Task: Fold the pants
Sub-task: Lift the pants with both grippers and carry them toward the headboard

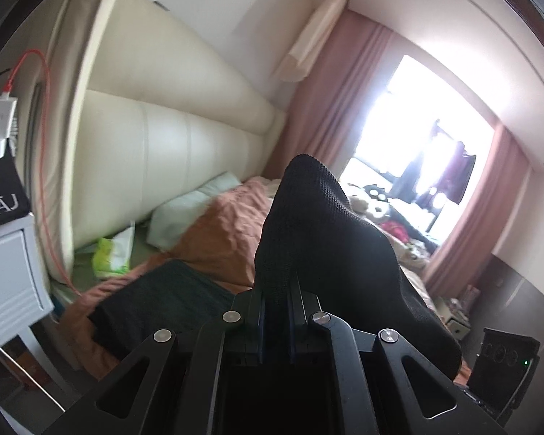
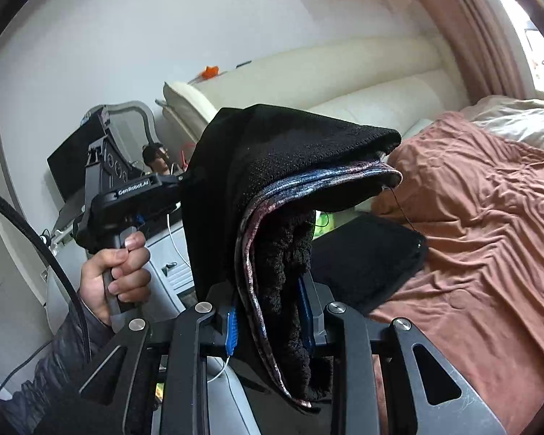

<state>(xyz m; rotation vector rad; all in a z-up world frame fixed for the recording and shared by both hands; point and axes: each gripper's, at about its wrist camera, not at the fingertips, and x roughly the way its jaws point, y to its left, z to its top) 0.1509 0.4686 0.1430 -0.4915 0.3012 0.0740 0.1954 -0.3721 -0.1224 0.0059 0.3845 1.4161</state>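
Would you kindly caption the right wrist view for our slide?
Both grippers hold black pants up above the bed.
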